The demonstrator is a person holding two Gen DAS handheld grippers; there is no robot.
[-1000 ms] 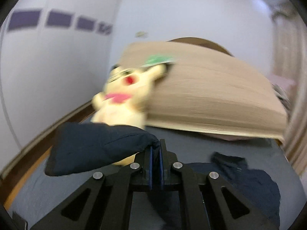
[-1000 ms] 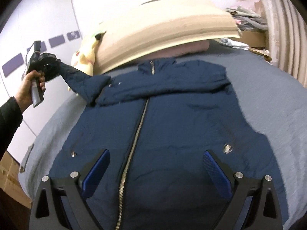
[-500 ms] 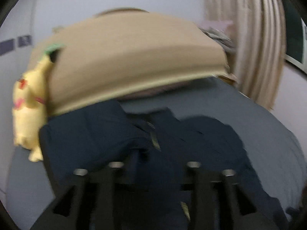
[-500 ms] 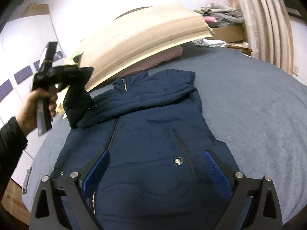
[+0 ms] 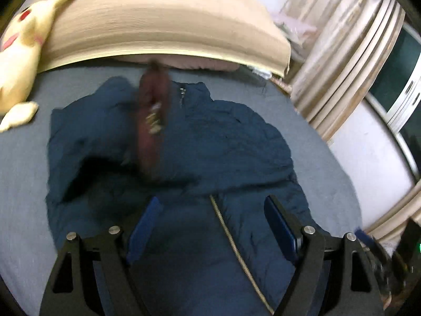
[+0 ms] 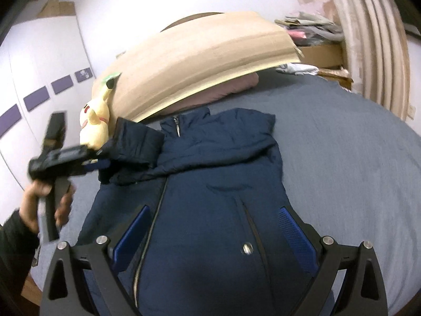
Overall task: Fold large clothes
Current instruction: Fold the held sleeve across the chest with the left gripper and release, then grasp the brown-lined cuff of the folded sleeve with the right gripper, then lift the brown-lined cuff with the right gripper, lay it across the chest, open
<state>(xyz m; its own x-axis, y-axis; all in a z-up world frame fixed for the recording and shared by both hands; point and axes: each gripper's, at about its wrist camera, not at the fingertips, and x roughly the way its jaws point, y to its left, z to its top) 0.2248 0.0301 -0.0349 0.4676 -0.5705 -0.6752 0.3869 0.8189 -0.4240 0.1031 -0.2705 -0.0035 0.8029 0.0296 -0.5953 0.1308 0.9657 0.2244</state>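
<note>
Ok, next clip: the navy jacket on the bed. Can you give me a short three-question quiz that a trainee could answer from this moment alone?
1. True or false: the jacket lies zip-side up on the bed.
2. The jaws of the left gripper are: A) shut on a sleeve, B) open, C) out of view.
3. What yellow thing sits by the beige board at the head of the bed?

Key: 1 true; 2 B; 3 the plush toy.
</note>
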